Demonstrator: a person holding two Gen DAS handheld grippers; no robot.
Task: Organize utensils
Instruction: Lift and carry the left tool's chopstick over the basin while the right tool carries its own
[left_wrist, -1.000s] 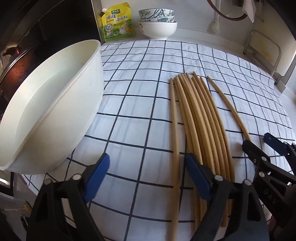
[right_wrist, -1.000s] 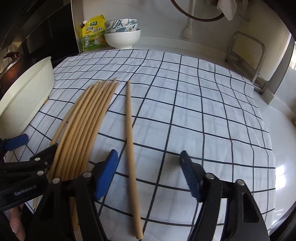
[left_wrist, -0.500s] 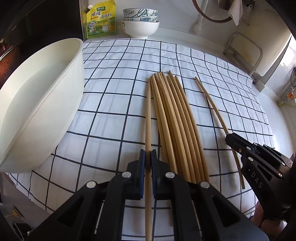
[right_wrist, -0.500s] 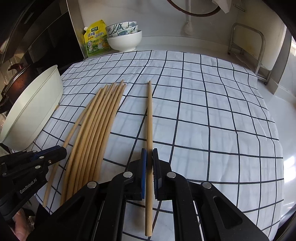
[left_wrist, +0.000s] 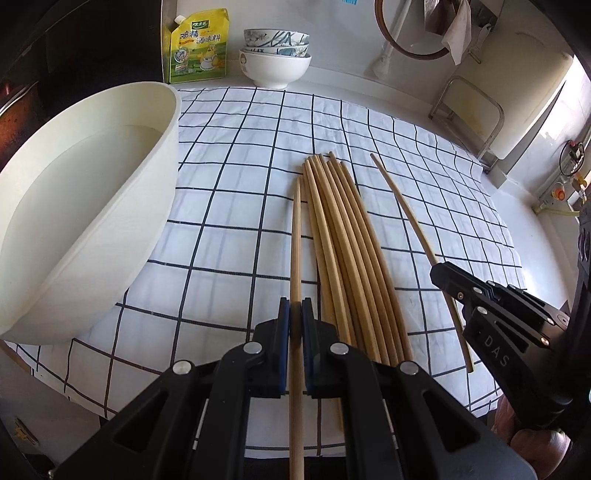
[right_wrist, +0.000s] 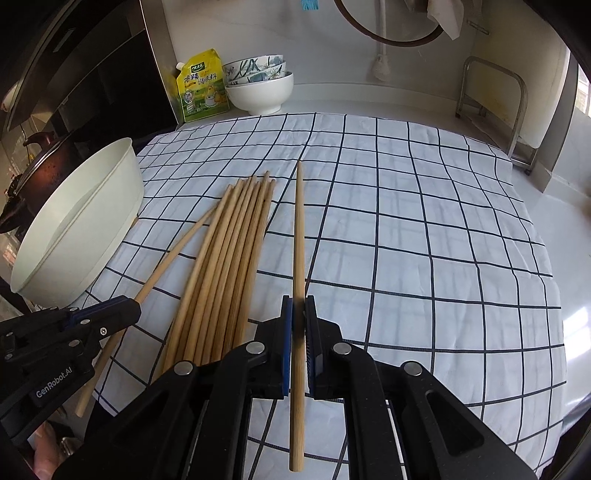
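Several wooden chopsticks (left_wrist: 347, 258) lie in a bundle (right_wrist: 229, 266) on a white checked cloth (left_wrist: 229, 206). My left gripper (left_wrist: 295, 306) is shut on one chopstick (left_wrist: 296, 236) just left of the bundle, its tip pointing away from me. In the right wrist view this gripper (right_wrist: 133, 306) comes in from the left with its chopstick (right_wrist: 173, 254) angled toward the basin. My right gripper (right_wrist: 298, 302) is shut on a single chopstick (right_wrist: 299, 229) right of the bundle. It also shows at the right of the left wrist view (left_wrist: 437, 269) with that chopstick (left_wrist: 406, 210).
A large white basin (left_wrist: 85, 206) stands at the cloth's left edge, close to the left chopstick. Stacked bowls (left_wrist: 275, 62) and a yellow pouch (left_wrist: 197, 48) sit at the back. A metal rack (left_wrist: 476, 110) is at the far right. A dark pot (right_wrist: 44, 162) stands behind the basin.
Both grippers went from open to shut, each on one chopstick. The left gripper has since risen a little and tilted, with its chopstick now apart from the bundle.
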